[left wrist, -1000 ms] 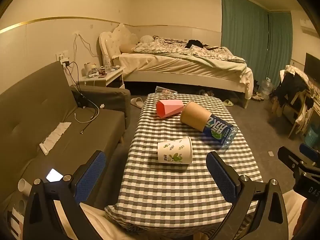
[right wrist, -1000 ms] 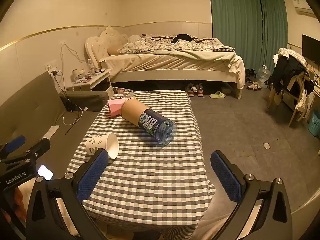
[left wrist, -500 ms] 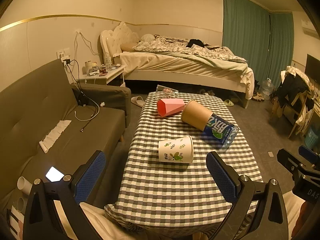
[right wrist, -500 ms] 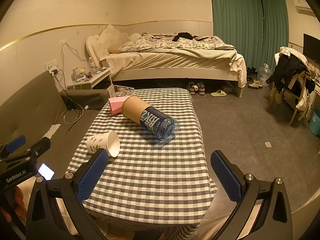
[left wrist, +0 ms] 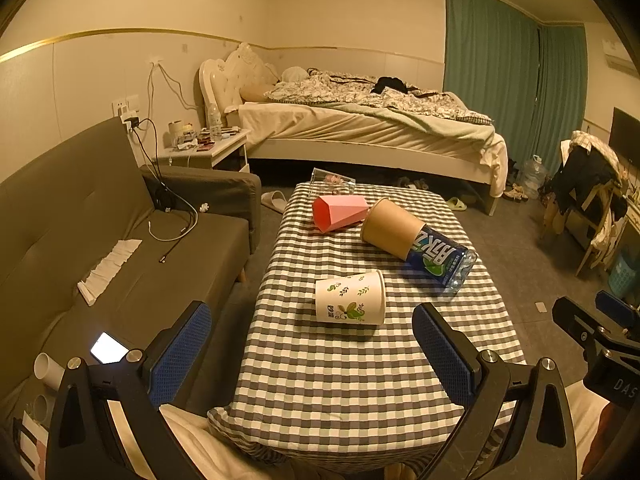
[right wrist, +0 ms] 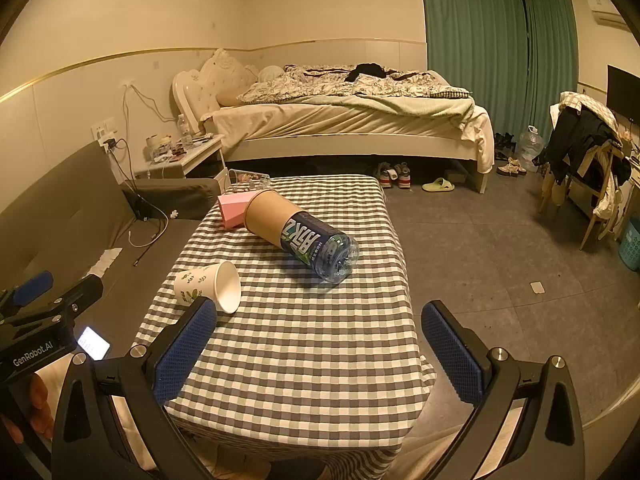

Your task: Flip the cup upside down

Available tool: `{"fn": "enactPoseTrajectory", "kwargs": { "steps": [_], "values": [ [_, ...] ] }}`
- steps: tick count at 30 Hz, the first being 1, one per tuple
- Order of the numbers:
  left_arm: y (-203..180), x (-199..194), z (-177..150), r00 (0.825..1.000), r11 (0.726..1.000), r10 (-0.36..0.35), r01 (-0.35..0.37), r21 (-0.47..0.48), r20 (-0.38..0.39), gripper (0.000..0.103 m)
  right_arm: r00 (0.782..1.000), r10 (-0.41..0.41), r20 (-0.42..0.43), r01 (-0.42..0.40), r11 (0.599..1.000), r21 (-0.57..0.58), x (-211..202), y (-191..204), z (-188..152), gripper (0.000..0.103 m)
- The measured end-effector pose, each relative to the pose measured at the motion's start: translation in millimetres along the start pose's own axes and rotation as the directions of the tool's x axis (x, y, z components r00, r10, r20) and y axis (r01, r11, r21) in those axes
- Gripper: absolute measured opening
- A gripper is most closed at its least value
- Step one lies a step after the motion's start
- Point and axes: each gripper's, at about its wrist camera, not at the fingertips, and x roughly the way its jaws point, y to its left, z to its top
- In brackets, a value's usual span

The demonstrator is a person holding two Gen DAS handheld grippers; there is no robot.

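Observation:
A white paper cup with green leaf prints (left wrist: 350, 298) lies on its side on the checked table (left wrist: 340, 376), mouth to the right. It also shows in the right wrist view (right wrist: 208, 285). My left gripper (left wrist: 312, 340) is open and empty, hovering near the table's front edge, short of the cup. My right gripper (right wrist: 318, 344) is open and empty over the table's near right part, with the cup by its left finger (right wrist: 184, 348). A brown paper cup (left wrist: 392, 228) lies on its side, stuck over a blue-labelled water bottle (left wrist: 440, 260). A pink cup (left wrist: 340, 212) lies on its side behind.
A clear plastic box (left wrist: 332, 182) sits at the table's far edge. A grey sofa (left wrist: 100, 248) with cables, a tissue and a lit phone (left wrist: 108, 347) stands left. A bed (left wrist: 360, 128) is behind, and a chair with clothes (left wrist: 592, 200) stands right.
Both grippers have drifted slightly, so the table and cups sit a little differently in view. Nothing on the table has moved. Both grippers stay open.

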Motion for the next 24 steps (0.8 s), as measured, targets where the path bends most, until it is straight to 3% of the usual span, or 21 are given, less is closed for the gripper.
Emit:
{"fn": "enactPoseTrajectory", "kwargs": {
  "steps": [24],
  "values": [
    [-1.5,2.8,-2.5,1.000,1.000,-0.003,0.003,-0.001,-0.002,0.103,1.000,0.007,-0.002,-0.007,1.000,-0.006,4.8,7.3,-4.3,0.103]
  ]
}}
